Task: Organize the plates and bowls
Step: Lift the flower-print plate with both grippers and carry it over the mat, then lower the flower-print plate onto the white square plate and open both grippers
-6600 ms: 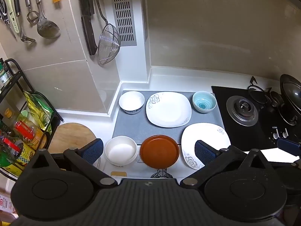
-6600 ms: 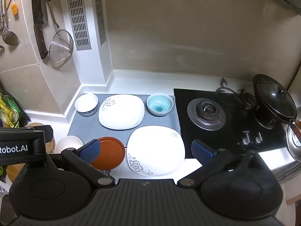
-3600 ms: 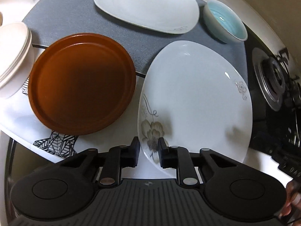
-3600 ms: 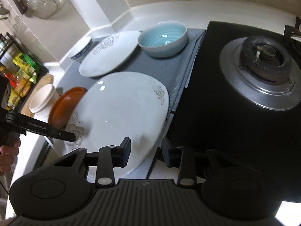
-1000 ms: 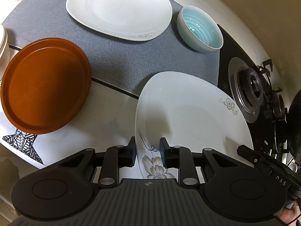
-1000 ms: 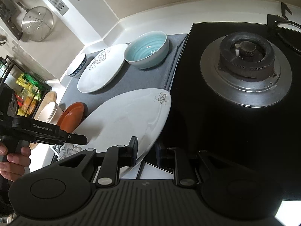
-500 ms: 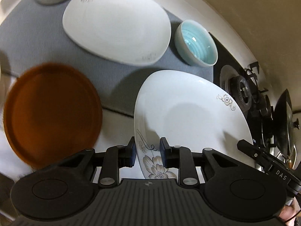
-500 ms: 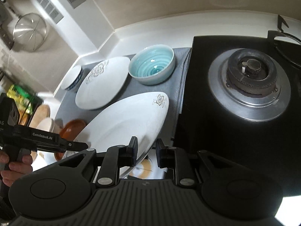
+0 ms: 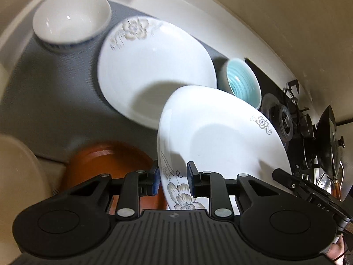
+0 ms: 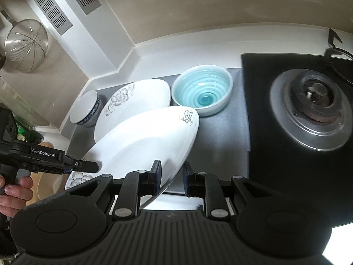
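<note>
- The white square-ish porcelain plate with grey flower prints (image 9: 220,137) is off the tabletop, tilted, carried between both tools.
- The left tool (image 9: 172,180) is clenched on the plate's near edge, right at the big flower print; the blue pads (image 9: 156,178) sit on either side of the rim.
- The right tool (image 10: 171,177) grips the opposite edge of the same plate, its jaws narrowed around the thin rim.
- The carried plate's far edge overhangs a second white flower-print plate (image 9: 150,66) lying flat on the grey mat (image 9: 44,101); the two overlap in view, and whether they touch cannot be told.
- In the right wrist view the carried plate's far corner, with its small flower, comes close to the pale-blue ribbed ceramic bowl (image 10: 203,90), which sits just beside the flat plate.
- A white bowl with blue rim pattern (image 9: 70,19) stands at the mat's far left corner, near the flat plate.
- A round rust-brown plate (image 9: 106,165) lies below the left tool, with a cream-coloured bowl (image 9: 15,176) at its left.
- The black gas hob with steel burner (image 10: 308,110) borders the mat on the right; bare grey mat lies between hob and carried plate.
- The plate's glaze is glossy and looks clean.
</note>
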A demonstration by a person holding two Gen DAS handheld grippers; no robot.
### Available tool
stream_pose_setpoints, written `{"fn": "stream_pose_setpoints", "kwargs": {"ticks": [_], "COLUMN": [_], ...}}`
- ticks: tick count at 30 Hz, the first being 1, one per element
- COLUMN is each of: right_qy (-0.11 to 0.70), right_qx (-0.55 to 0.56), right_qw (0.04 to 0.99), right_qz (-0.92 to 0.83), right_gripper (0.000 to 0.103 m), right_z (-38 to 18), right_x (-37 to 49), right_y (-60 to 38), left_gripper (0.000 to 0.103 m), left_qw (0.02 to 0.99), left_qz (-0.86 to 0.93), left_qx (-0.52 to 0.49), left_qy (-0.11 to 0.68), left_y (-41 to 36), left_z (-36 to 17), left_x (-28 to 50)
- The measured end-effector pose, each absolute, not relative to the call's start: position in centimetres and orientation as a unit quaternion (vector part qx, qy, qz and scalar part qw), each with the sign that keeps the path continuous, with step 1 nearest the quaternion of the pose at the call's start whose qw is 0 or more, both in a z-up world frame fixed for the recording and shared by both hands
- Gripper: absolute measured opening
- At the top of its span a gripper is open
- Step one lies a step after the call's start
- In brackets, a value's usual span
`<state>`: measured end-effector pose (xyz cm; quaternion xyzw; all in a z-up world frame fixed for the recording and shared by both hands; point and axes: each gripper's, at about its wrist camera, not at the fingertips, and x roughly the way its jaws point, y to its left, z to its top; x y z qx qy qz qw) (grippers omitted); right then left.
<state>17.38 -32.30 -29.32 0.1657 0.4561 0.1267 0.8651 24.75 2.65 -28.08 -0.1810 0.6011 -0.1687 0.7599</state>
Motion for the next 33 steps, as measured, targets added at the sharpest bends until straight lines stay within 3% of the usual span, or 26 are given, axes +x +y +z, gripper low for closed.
{"fn": "stream_pose_setpoints", "kwargs": {"ticks": [10, 24, 33], "right_qy": [0.468, 0.482, 0.472], "right_qx": [0.171, 0.168, 0.101], "right_qw": [0.859, 0.853, 0.868], "right_qz": [0.115, 0.11, 0.118], "right_gripper": [0.022, 0.022, 0.025], "right_z": [-31.0, -33.7, -34.2], "right_x": [22.2, 27.1, 28.3], "right_y": [-26.7, -25.3, -24.0], "left_gripper": [0.026, 0.026, 0.028], "left_qw": [0.765, 0.766, 0.767], "left_qz": [-0.167, -0.146, -0.137], "left_qx": [-0.149, -0.12, -0.12], "left_qy": [0.604, 0.614, 0.615], "left_y": [7.3, 7.5, 7.6], "left_z": [-28.6, -30.6, -31.7], "left_x": [30.5, 35.1, 35.2]}}
